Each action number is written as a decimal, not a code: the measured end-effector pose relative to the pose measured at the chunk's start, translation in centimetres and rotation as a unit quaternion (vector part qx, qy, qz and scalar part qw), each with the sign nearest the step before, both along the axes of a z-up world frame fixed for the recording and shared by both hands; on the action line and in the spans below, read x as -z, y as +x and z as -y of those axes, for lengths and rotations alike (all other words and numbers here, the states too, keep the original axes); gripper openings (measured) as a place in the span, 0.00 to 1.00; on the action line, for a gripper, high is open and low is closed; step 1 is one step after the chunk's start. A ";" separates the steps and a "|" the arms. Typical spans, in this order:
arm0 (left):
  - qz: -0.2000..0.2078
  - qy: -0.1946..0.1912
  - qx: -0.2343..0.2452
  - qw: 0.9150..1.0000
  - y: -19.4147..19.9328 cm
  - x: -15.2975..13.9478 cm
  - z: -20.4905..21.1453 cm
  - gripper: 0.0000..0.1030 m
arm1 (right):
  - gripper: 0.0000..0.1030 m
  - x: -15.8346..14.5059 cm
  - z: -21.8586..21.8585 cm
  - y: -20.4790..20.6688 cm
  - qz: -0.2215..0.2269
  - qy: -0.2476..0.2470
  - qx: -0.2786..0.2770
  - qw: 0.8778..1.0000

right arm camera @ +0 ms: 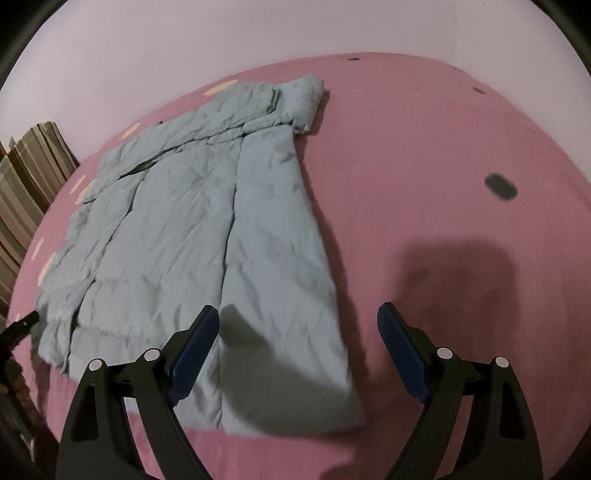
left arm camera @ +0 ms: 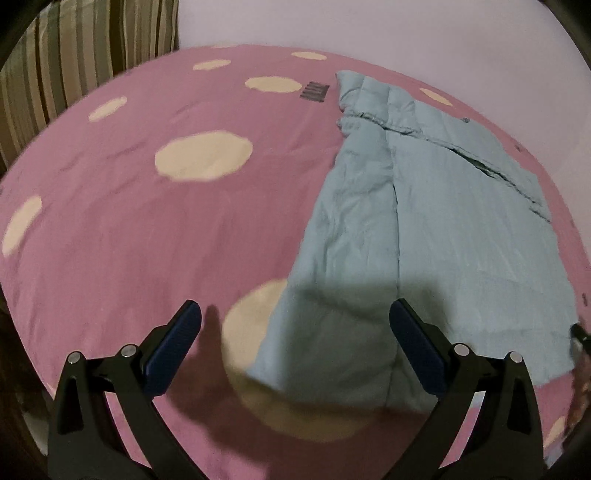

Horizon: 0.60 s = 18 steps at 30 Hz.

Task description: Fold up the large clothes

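A large light-blue quilted jacket [left arm camera: 424, 229] lies flat on a pink bedsheet [left arm camera: 147, 229] with cream spots, its collar at the far end and hem towards me. It also shows in the right wrist view [right arm camera: 207, 236]. My left gripper [left arm camera: 295, 314] is open and empty, hovering above the jacket's near left hem corner. My right gripper [right arm camera: 297, 317] is open and empty, above the jacket's near right hem edge. The tip of the other gripper shows at the right edge of the left wrist view [left arm camera: 580, 332] and at the left edge of the right wrist view [right arm camera: 22, 325].
A striped curtain or cushion [left arm camera: 74, 62] stands beyond the bed's far left corner. A pale wall [right arm camera: 258, 33] runs behind the bed. The sheet [right arm camera: 443, 166] carries a few dark printed marks [right arm camera: 500, 186] to the jacket's right.
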State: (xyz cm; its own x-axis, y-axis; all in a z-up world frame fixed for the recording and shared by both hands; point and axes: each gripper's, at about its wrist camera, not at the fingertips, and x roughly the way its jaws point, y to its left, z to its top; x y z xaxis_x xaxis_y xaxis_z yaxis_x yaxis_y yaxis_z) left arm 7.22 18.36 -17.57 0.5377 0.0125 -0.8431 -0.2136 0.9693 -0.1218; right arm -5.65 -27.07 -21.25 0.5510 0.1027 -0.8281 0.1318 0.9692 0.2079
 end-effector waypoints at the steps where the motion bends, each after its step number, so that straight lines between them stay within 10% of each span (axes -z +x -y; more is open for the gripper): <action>1: -0.002 -0.009 -0.002 1.000 -0.3 0.2 0.0 0.98 | 0.84 0.0 -0.1 -0.2 0.001 0.001 -0.002 1.000; 6: -0.001 -0.032 -0.001 0.999 -0.9 0.8 -0.1 0.95 | 0.74 0.2 -0.7 -1.1 0.006 0.002 -0.010 1.000; 18: 0.004 -0.046 0.011 0.999 -1.6 0.3 -0.3 0.36 | 0.25 0.2 -1.5 -2.1 0.005 0.017 -0.025 1.000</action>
